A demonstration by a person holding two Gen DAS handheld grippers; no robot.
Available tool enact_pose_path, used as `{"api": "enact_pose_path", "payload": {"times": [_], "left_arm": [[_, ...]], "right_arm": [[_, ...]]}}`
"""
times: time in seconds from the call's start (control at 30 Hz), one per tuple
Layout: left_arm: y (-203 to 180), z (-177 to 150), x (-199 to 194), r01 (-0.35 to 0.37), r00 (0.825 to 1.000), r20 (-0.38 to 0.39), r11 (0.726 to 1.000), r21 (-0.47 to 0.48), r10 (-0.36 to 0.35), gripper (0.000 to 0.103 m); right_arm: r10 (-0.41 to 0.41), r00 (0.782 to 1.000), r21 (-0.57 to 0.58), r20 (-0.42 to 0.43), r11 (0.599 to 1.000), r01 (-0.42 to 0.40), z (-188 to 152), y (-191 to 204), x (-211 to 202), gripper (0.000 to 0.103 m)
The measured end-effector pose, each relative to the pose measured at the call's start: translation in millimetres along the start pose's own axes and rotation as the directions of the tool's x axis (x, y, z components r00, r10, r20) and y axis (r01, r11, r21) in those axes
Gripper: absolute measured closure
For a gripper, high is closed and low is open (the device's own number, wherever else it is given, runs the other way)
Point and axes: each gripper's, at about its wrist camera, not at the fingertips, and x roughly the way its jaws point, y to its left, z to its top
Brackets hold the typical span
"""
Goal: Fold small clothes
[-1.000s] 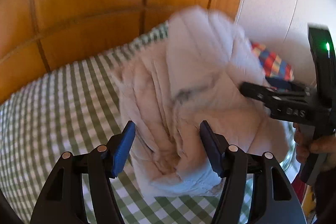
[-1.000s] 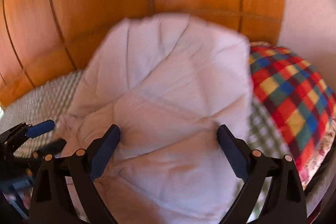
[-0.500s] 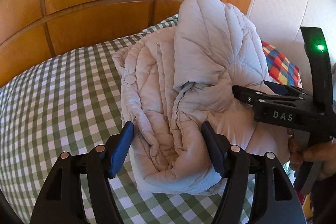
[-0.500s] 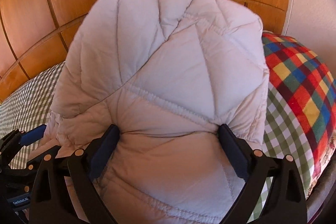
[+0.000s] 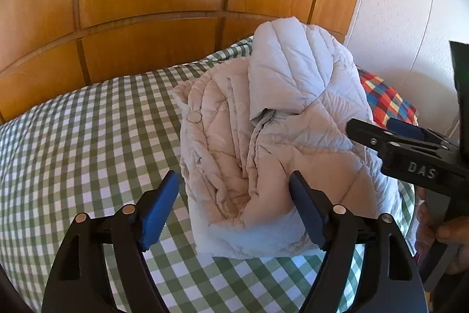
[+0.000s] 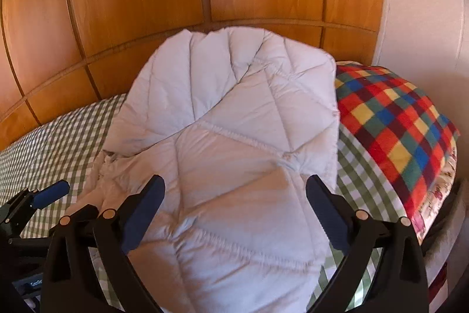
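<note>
A pale quilted puffer jacket (image 5: 272,137) lies folded in a thick bundle on the green-and-white checked bedspread (image 5: 88,137), its hood flopped over the top. It fills the middle of the right wrist view (image 6: 234,151). My left gripper (image 5: 234,210) is open, its blue fingers on either side of the bundle's near end, holding nothing. My right gripper (image 6: 234,213) is open, just above the near part of the jacket. The right gripper shows at the right of the left wrist view (image 5: 410,148).
A wooden panelled headboard (image 5: 176,5) stands right behind the bed. A multicoloured checked pillow (image 6: 395,131) lies to the right of the jacket by a white wall (image 5: 410,19). Checked bedspread stretches to the left.
The jacket has settled lower on the bed and its hood has dropped down. Both grippers stayed open and drew back a little from the bundle.
</note>
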Motion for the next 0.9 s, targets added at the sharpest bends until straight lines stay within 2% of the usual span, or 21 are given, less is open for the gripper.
{"api": "enact_pose_path", "payload": {"times": [0.07, 0.23, 0.37, 0.4, 0.6, 0.77, 0.9], "left_arm": [[0.9, -1.2, -6.0, -0.007, 1.0, 0.009, 1.0, -0.003, 0.007, 0.025], [9.8, -6.5, -27.9, -0.048, 0.998, 0.036, 0.999, -0.011, 0.049, 0.013], [16.2, -15.1, -52.4, -0.084, 0.995, 0.056, 0.996, -0.023, 0.085, 0.009], [14.5, -17.4, -56.4, -0.099, 0.993, 0.061, 0.995, -0.022, 0.1, 0.005], [21.8, -47.7, -91.3, -0.192, 0.978, 0.077, 0.981, -0.037, 0.195, 0.004], [17.1, -56.7, -114.2, -0.264, 0.957, 0.111, 0.964, -0.038, 0.267, 0.004], [13.1, -55.7, -127.5, -0.262, 0.956, 0.121, 0.964, -0.045, 0.265, 0.004]], "right_arm": [[-0.015, 1.0, 0.011, 0.01, 1.0, 0.015, -3.8, 1.2, -7.3, 0.005], [-0.077, 0.997, 0.059, 0.017, 0.995, 0.076, -19.6, 5.9, -28.0, 0.002], [-0.137, 0.991, 0.077, 0.003, 0.988, 0.136, -35.1, 12.0, -45.8, 0.002], [-0.152, 0.988, 0.08, -0.002, 0.985, 0.152, -38.5, 14.0, -49.6, 0.002], [-0.223, 0.975, 0.132, -0.008, 0.966, 0.222, -61.0, 23.4, -73.7, 0.002], [-0.207, 0.978, 0.154, 0.01, 0.967, 0.203, -73.3, 31.2, -88.9, 0.002], [-0.188, 0.982, 0.133, 0.024, 0.974, 0.183, -80.9, 42.7, -99.8, 0.002]]}}
